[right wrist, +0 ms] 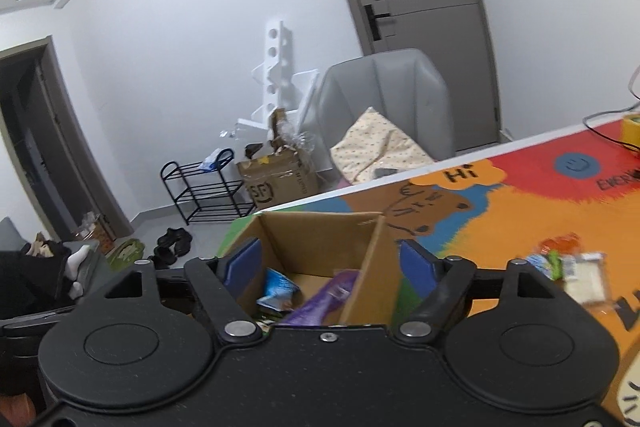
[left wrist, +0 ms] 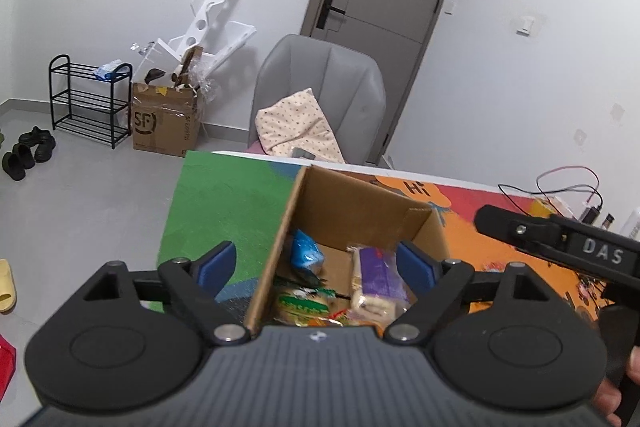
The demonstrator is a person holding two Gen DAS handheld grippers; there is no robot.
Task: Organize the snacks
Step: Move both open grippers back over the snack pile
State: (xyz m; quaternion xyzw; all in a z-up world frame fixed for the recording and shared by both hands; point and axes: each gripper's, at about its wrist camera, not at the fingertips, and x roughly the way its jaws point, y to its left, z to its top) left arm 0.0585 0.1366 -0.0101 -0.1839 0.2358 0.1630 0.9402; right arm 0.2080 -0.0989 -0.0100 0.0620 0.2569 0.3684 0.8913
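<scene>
Cardboard box (left wrist: 352, 211) is sitting on the colourful mat (right wrist: 520, 211), holding snack packets (left wrist: 372, 279) (blue, purple, green). Left gripper (left wrist: 324, 263) and right gripper (right wrist: 332, 263) are hovering over it, jaws spread, pinching nothing.

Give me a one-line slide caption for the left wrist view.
Open left hand-held gripper poised over a cardboard box holding blue, purple and green snack packs on a colourful mat.

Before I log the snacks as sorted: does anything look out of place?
Yes. A few snack packets lie loose on the colourful mat, right of the cardboard box, while the others are piled in the box.
</scene>
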